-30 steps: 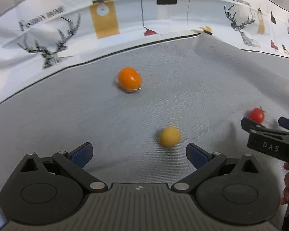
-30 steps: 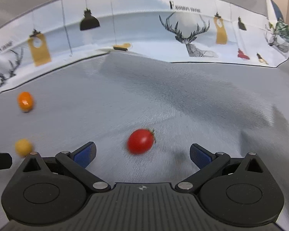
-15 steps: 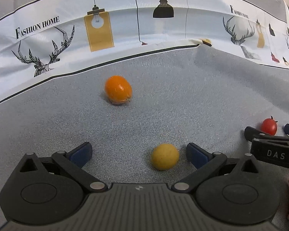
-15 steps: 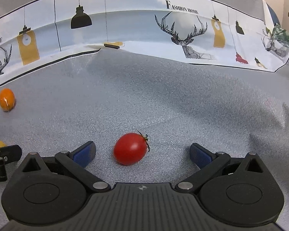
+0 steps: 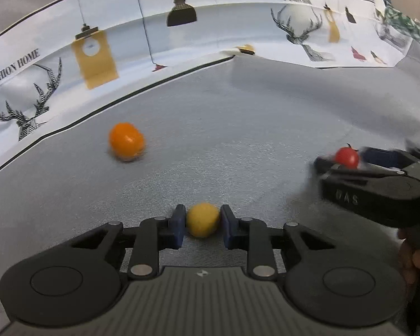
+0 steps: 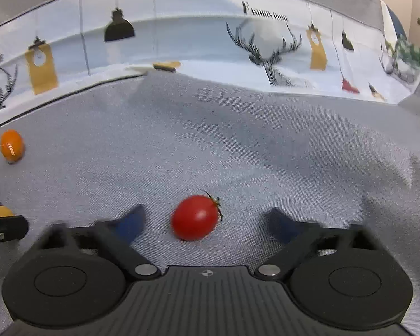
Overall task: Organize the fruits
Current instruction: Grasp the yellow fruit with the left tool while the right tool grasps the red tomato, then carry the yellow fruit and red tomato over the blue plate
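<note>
Pinching yellow fruit (image 5: 203, 223), left gripper (image 5: 203, 225) fingers closed; right gripper (image 6: 203, 221) fingers wide around tomato (image 6: 195, 217).

Even, soft indoor light w/ no clear source; moderately bright. Shadows are faint: a small dark patch under the orange fruit (image 5: 126, 142) and under the red tomato (image 6: 195, 217). Small glare spot on the orange fruit. Strong fisheye bend in both views; the printed backdrop (image 5: 182, 36) curves, corners go dark. Motion blur smears the right gripper (image 6: 205, 224) fingers (image 6: 130, 221), backdrop lettering and orange fruit. Grey cloth (image 6: 238, 145) weave stays fairly sharp mid-frame.
</note>
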Motion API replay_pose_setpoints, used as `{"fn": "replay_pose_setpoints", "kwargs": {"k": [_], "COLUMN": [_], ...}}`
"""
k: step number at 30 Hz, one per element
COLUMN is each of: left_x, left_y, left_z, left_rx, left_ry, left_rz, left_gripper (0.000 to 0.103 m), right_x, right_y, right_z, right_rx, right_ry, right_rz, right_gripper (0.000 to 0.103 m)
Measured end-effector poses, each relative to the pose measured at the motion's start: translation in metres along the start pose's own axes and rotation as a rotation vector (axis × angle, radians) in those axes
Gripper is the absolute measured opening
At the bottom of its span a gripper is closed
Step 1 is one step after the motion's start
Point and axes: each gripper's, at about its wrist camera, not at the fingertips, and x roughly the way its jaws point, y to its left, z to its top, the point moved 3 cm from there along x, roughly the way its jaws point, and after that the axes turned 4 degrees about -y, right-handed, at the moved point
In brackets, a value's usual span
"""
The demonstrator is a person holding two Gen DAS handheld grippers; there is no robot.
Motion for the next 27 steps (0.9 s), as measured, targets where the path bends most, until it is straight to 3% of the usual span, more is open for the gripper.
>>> {"fn": "replay_pose_setpoints", "kwargs": {"k": [1,6,11,20,27], "left_x": [-0.001,-0.023,-0.071,-0.199,-0.306], "left_y": [0.002,0.013,0.034,0.080,0.114], "left_z": [0.000,0.000,-0.003,-0.022,-0.053], "left_rx": [-0.010,-0.053,-0.090,-0.135,-0.186], "left_ry": [0.007,0.043,0.116,0.158,0.151], "left_rz": [-0.008,-0.004,0.019,0.104,0.155], "left_gripper": [0.029,0.029,0.029,0.029,0.029], "right_x": [-0.002,-0.014,-0.059,-0.187,-0.297], "right_y": [0.002,-0.003,-0.001,0.051,0.105], "right_z": [0.001,0.009,0.018,0.013,0.001], "right_rx": [-0.022,0.030,0.078,0.052,-0.046], "right_ry": [-0.007,0.037,0.025,0.029,0.043], "right_rz": [0.003,0.039,0.075,0.273,0.463], "right_gripper": [0.034,0.034,0.034,0.034,0.034]}}
